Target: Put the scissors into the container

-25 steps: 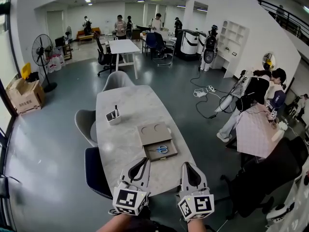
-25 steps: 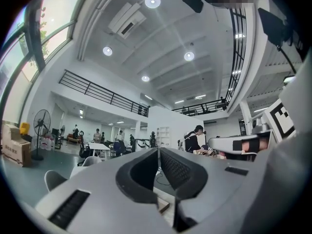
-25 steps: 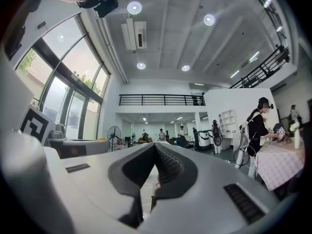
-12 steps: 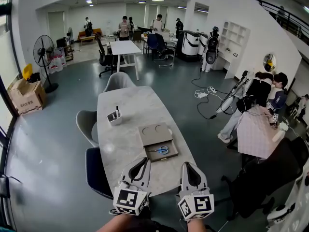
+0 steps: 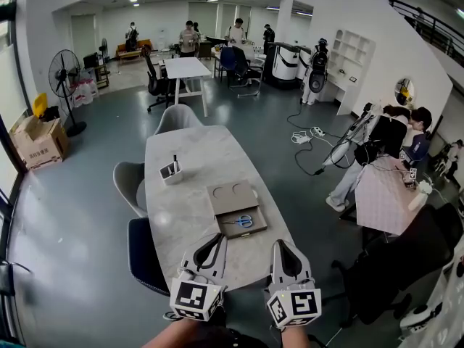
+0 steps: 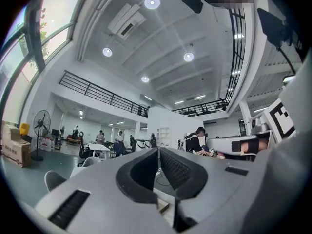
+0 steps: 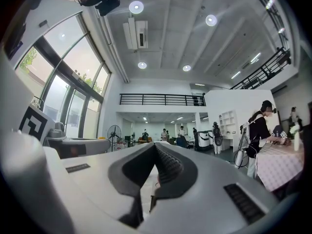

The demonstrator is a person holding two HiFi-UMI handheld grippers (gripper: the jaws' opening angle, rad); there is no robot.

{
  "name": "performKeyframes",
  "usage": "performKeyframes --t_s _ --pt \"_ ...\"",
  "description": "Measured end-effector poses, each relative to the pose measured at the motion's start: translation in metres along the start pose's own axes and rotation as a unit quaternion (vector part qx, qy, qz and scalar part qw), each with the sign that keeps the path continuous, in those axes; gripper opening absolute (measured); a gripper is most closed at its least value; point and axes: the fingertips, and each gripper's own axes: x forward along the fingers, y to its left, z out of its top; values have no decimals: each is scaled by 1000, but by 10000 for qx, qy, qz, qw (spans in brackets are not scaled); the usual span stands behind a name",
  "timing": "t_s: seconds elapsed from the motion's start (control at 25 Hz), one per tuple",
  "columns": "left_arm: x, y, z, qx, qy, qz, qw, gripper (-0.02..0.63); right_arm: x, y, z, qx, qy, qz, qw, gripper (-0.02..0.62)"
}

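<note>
**Both claws shut and empty at the table's near end**

Grey floor is stretching around the long pale stone-topped table (image 5: pixel 194 145), and people are standing and sitting far off in the hall. I am holding the left gripper (image 5: pixel 220 239) and the right gripper (image 5: pixel 278 245) side by side over the table's near edge, both pointing level along the tabletop. In each gripper view the ribbed black pads are meeting at the tips, so both claws are sitting fully closed and gripping nothing. The blue-handled scissors (image 5: pixel 243 222) are lying flat in the near half of the open flat brown box (image 5: pixel 230 196), just beyond the claws and apart from them. The small white container (image 5: pixel 170 172), with a dark upright item in it, is standing further up the table near its left edge, well apart from the scissors.
</note>
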Motion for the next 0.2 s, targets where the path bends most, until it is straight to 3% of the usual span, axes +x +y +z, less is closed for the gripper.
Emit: performKeyframes --t_s 0.2 --pt "1 -1 -2 8 -9 -1 10000 28 1 1 -3 -17 2 40 10000 -5"
